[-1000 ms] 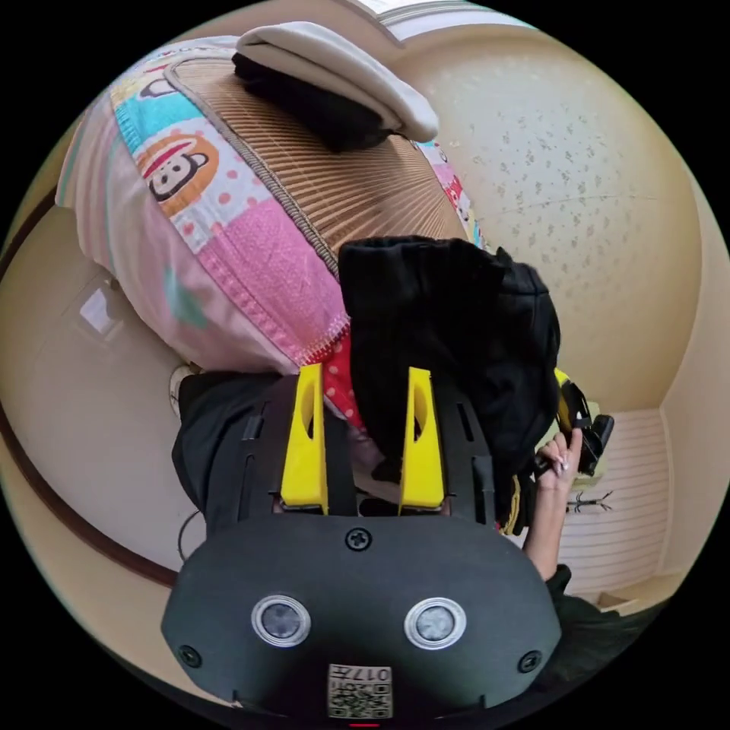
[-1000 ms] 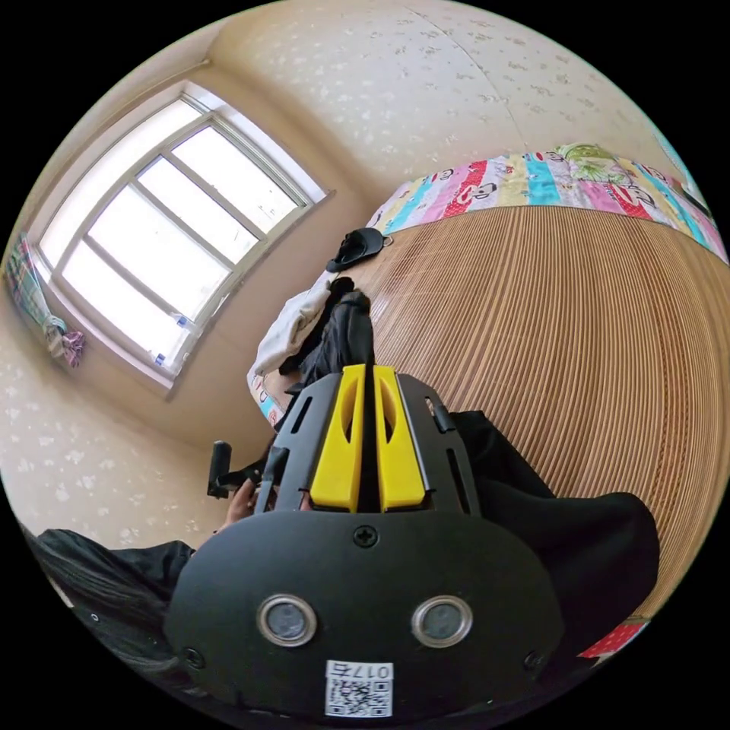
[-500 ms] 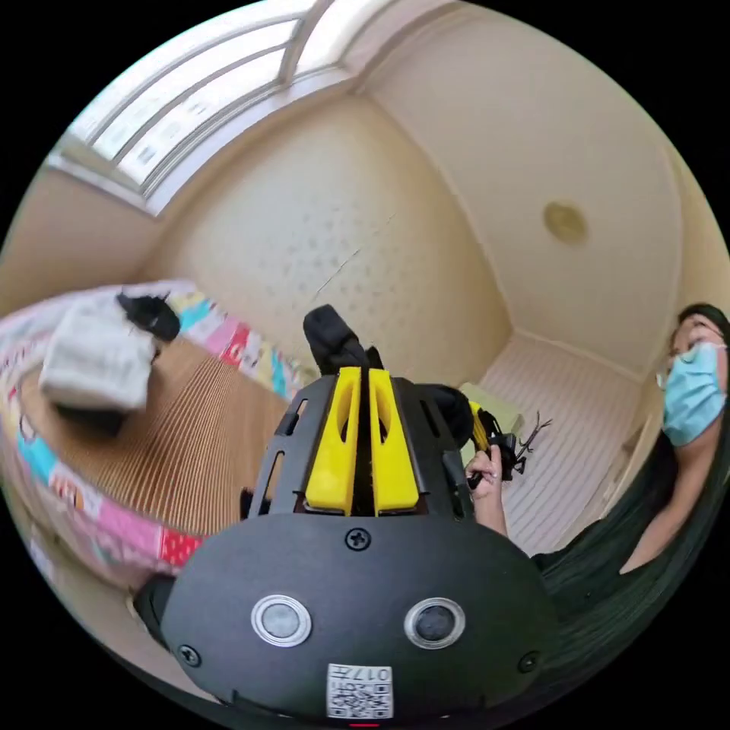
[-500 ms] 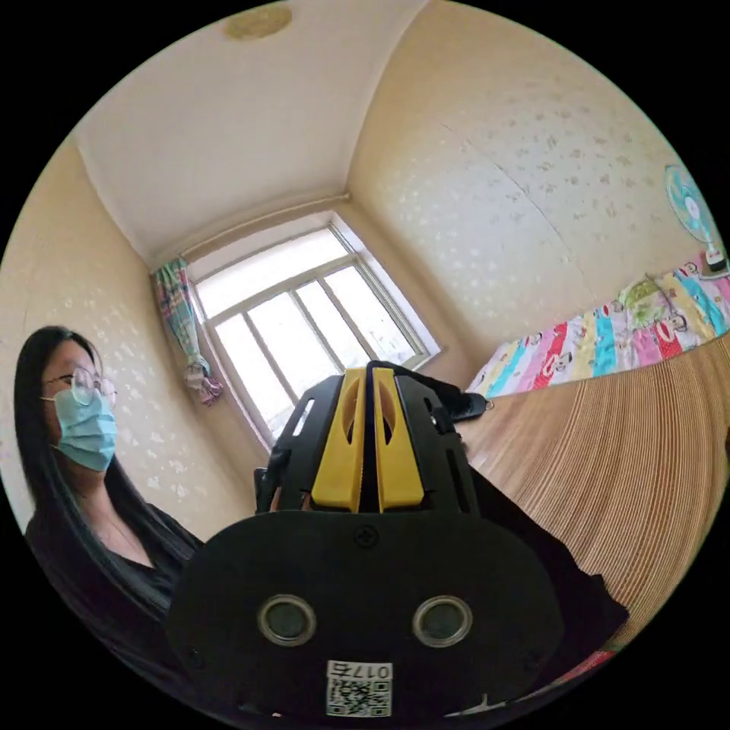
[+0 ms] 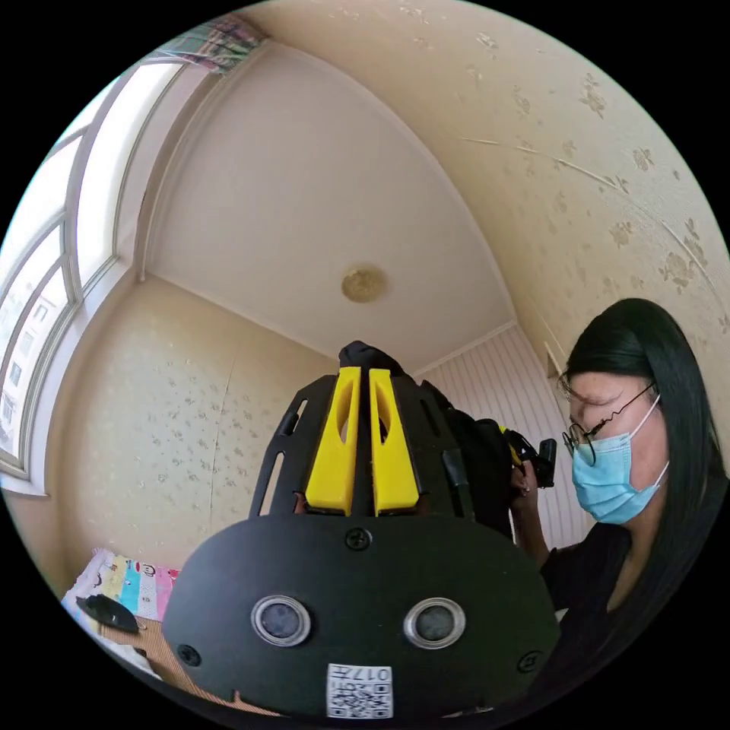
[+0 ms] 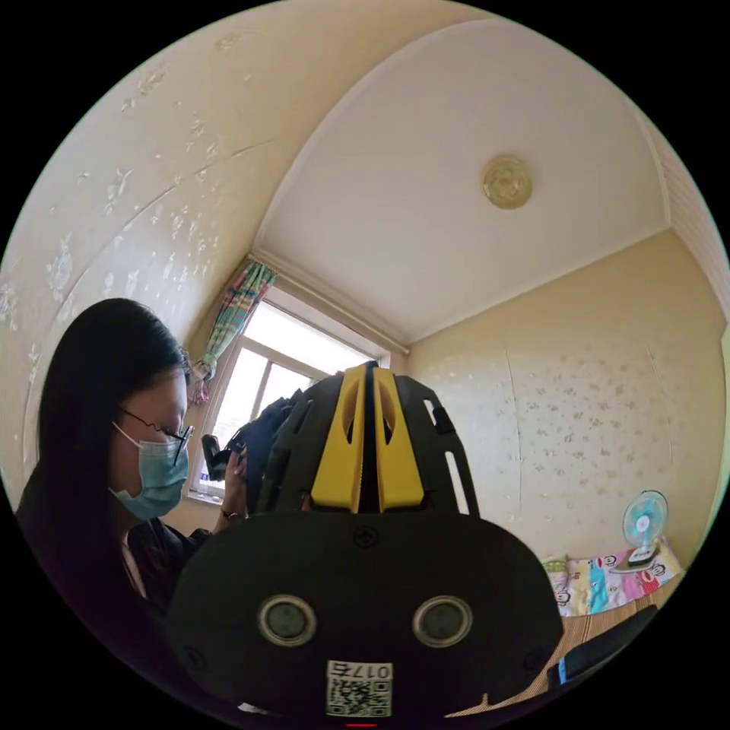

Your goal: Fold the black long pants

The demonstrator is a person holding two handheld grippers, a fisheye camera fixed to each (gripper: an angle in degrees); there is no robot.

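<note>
though mostly hidden behind them, black pants [image 5: 365, 356] sit pinched in both closed tongs, left [image 5: 362, 380] and right [image 6: 368, 376].

Floral cream walls [image 5: 608, 152], bright window [image 6: 281, 365], round ceiling lamp [image 6: 506, 182].

Home bedrm: bed w/ cartoon sheet [image 6: 608, 582], curtained window [image 6: 281, 372].

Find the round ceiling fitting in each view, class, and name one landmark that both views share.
Left gripper view: the round ceiling fitting is near the picture's centre, on the white ceiling.
Right gripper view: it is in the upper right.
Shared landmark: the window, far left there, left of centre here.
</note>
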